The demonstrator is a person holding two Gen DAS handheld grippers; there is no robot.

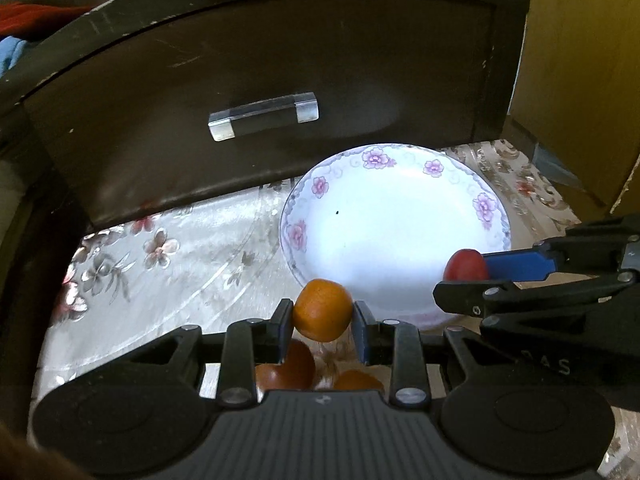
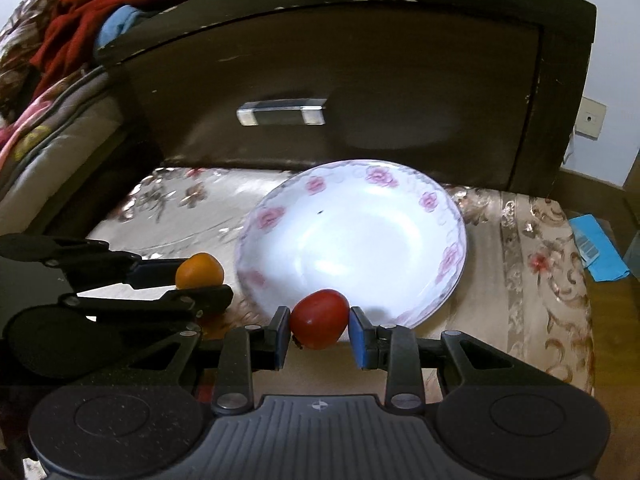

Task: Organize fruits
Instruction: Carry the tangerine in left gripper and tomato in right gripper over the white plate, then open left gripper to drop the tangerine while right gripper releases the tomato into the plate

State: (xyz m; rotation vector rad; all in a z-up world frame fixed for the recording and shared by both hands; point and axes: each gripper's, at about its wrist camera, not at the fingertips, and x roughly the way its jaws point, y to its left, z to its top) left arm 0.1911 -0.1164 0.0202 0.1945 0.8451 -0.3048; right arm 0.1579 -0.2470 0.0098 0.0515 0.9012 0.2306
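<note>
Left wrist view: the left gripper (image 1: 322, 326) is clenched on an orange fruit (image 1: 322, 310), both blue pads against its sides, held just above the floral tablecloth (image 1: 180, 248) at the 7 o'clock rim of the white flowered plate (image 1: 392, 220); two more orange-brown fruits (image 1: 288, 368) lie on the cloth beneath the fingers, partly hidden; the right gripper (image 1: 466, 270) enters from 3 o'clock, grasping a red fruit (image 1: 466, 266) over the plate's 4 o'clock edge; a dark drawer front (image 1: 260, 60) with a clear handle (image 1: 264, 116) stands at 12 o'clock behind the plate. Right wrist view: the right gripper (image 2: 318, 330) holds the red fruit (image 2: 319, 318), the left pad touching it, the right pad just beside it, contact there not certain; the fruit sits at the plate's (image 2: 360, 232) 6 o'clock rim; the left gripper (image 2: 200, 280) at 9 o'clock grips the orange fruit (image 2: 199, 270) just beside the plate's rim; red cloth (image 2: 80, 12) lies at 11 o'clock; a blue packet (image 2: 596, 248) lies at 3 o'clock.
</note>
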